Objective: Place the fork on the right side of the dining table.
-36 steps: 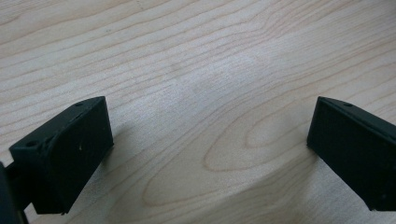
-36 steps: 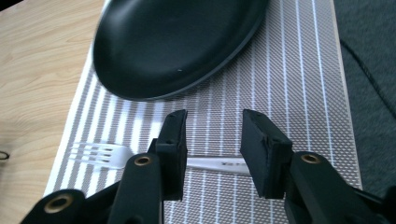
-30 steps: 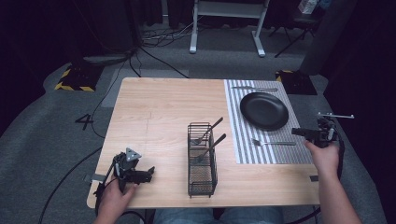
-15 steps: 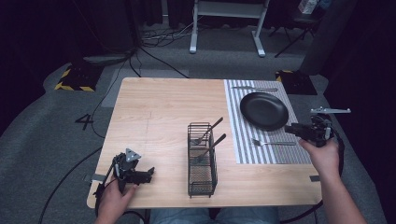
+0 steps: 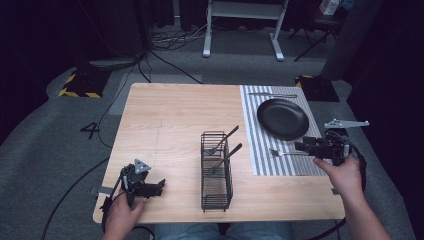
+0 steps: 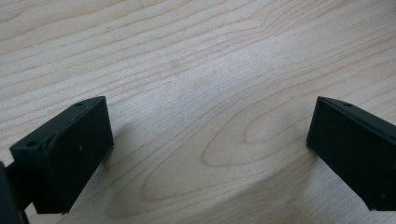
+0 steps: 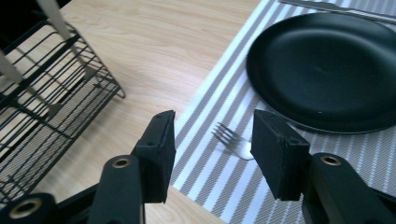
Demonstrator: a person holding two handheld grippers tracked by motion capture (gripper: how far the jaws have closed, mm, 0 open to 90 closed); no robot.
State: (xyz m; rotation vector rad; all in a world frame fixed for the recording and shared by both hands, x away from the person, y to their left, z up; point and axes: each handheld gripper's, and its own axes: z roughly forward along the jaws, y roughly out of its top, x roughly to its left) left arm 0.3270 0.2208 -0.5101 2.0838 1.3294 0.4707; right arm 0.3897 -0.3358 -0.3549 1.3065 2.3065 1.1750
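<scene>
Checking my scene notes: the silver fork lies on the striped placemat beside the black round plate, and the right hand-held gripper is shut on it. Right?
Not quite. The silver fork lies on the striped placemat beside the black round plate, but the right hand-held gripper is open above it, as the right gripper view shows.

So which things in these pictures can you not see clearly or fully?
- Fork on the striped placemat: in the right gripper view its handle is hidden behind the right gripper.
- Utensils in the wire basket: high view, ends too small to tell their type.
- Utensil beyond the black plate: high view, too small to identify.
- Wire basket: cut off by the left edge in the right gripper view.
</scene>
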